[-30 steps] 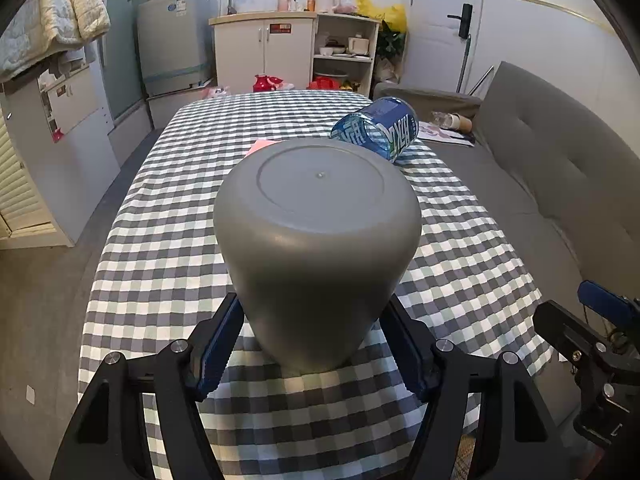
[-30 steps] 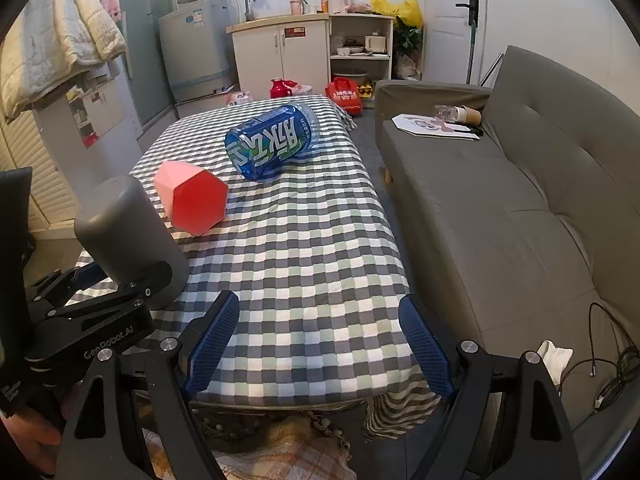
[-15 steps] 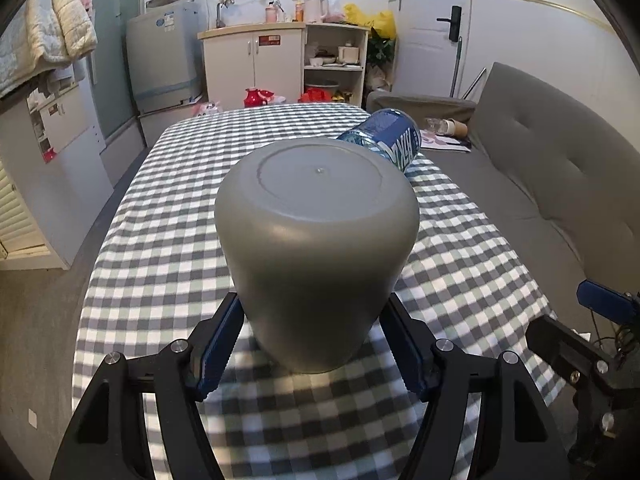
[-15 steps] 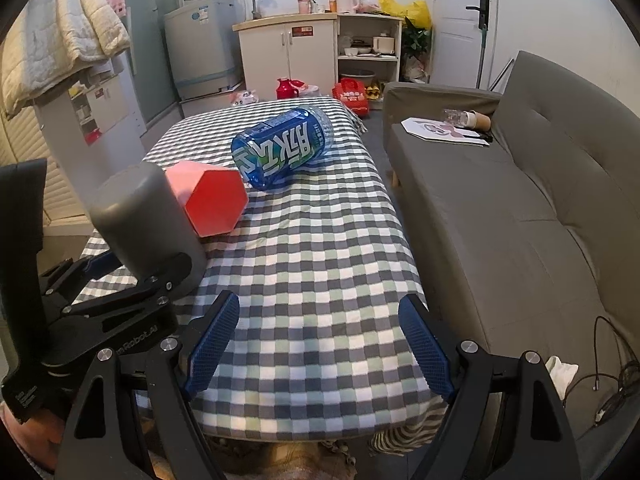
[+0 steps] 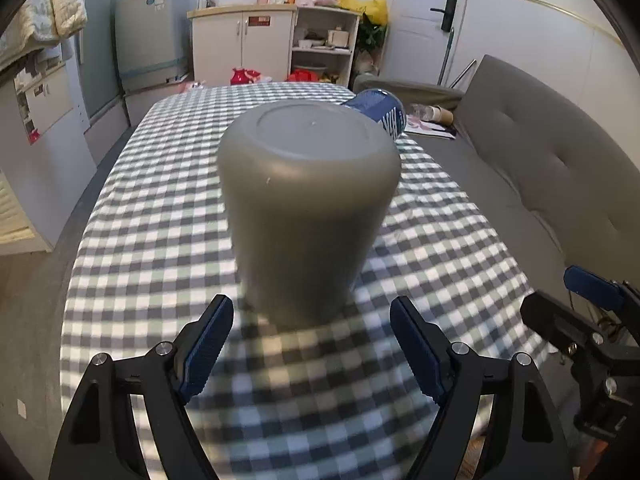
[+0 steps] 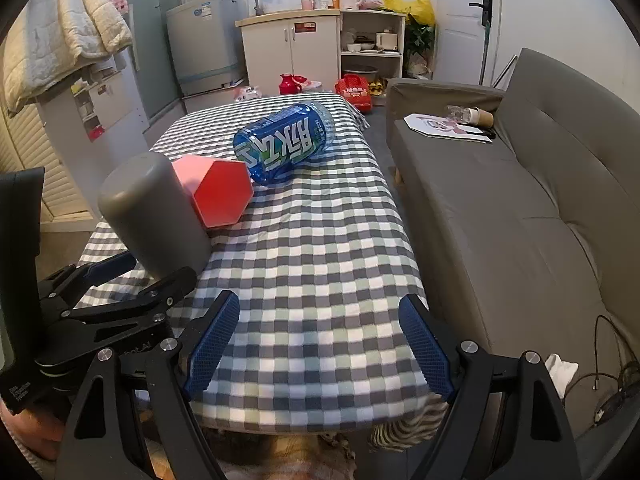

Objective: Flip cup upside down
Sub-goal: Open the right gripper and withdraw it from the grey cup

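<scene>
The gray cup (image 5: 310, 208) stands upside down on the checked tablecloth (image 5: 160, 216), flat base up, rim hidden where it meets the cloth. In the left wrist view the left gripper (image 5: 311, 346) sits just behind it with its jaws spread wide – both blue pads (image 5: 208, 344) lie apart from the cup wall, with cloth visible between pad and cup on each side, so it has hold of nothing.

From the right wrist view the same cup (image 6: 154, 214) appears at the near left part of the table, tilted by the fisheye lens, with the left gripper's black frame (image 6: 120, 300) low beside its base. Right behind the cup lies a red hexagonal container (image 6: 218, 192) on its side (whether the 2 touch cannot be told), and beyond that a blue plastic bottle (image 6: 284, 144) with white lettering, also on its side, its end just by the red container.

The right gripper (image 6: 318, 340) hangs over the near edge of the table – its jaws are wide apart with only checked cloth between them, gripping nothing. It shows too at the right margin of the left wrist view (image 5: 592, 320).

A gray sofa (image 6: 520, 208) runs along the right side of the table, with papers (image 6: 444, 128) on its far seat.
</scene>
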The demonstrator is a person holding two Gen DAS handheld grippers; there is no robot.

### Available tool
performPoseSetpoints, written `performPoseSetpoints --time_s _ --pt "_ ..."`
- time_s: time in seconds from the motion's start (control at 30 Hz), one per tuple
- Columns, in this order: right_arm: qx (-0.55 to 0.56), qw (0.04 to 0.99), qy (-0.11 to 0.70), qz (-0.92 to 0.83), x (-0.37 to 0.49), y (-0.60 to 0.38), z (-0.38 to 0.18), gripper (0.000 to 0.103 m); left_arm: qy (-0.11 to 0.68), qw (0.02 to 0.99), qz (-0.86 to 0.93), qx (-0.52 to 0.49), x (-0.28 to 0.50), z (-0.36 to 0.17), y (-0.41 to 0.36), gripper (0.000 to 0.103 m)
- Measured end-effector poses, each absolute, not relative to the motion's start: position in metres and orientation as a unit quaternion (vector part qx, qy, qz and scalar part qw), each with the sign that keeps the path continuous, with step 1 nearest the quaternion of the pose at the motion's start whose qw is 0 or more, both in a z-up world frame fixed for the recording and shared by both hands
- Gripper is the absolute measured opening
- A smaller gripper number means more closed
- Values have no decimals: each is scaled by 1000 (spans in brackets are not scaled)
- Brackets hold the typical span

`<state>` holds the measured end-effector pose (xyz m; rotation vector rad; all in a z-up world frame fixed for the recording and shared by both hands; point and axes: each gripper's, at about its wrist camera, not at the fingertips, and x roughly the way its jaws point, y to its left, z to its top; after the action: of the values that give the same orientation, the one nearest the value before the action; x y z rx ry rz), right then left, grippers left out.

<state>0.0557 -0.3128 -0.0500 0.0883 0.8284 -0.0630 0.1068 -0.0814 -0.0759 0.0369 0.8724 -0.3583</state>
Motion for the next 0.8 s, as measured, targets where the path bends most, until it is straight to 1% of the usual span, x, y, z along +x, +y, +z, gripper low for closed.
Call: performPoseSetpoints --time_s 0.17,0.37,0.6,0.63,0.67,0.7,0.73,0.77,0.8 --pt "47 921 387 -25 40 -311 -34 82 406 900 -159 22 82 -57 -71 84" --pt "37 936 351 -14 19 -304 -7 82 367 919 -147 4 54 -20 -54 84" --pt "11 957 290 1 9 -284 9 82 278 956 -97 9 24 18 -31 84" --pt "9 959 284 4 8 -280 9 82 265 960 -90 12 20 20 -28 87" --pt "6 960 279 6 7 -277 8 82 251 964 -81 18 16 22 -25 97" --pt "4 962 274 9 5 -274 8 82 238 968 -74 23 12 23 -22 101" --pt "3 963 271 12 4 -271 6 84 228 971 -68 26 9 23 -20 103" --pt "1 963 268 13 3 -269 6 92 222 973 -63 26 6 23 -16 103" --pt "0 965 261 10 1 -268 4 95 220 973 -62 23 7 23 -14 103"
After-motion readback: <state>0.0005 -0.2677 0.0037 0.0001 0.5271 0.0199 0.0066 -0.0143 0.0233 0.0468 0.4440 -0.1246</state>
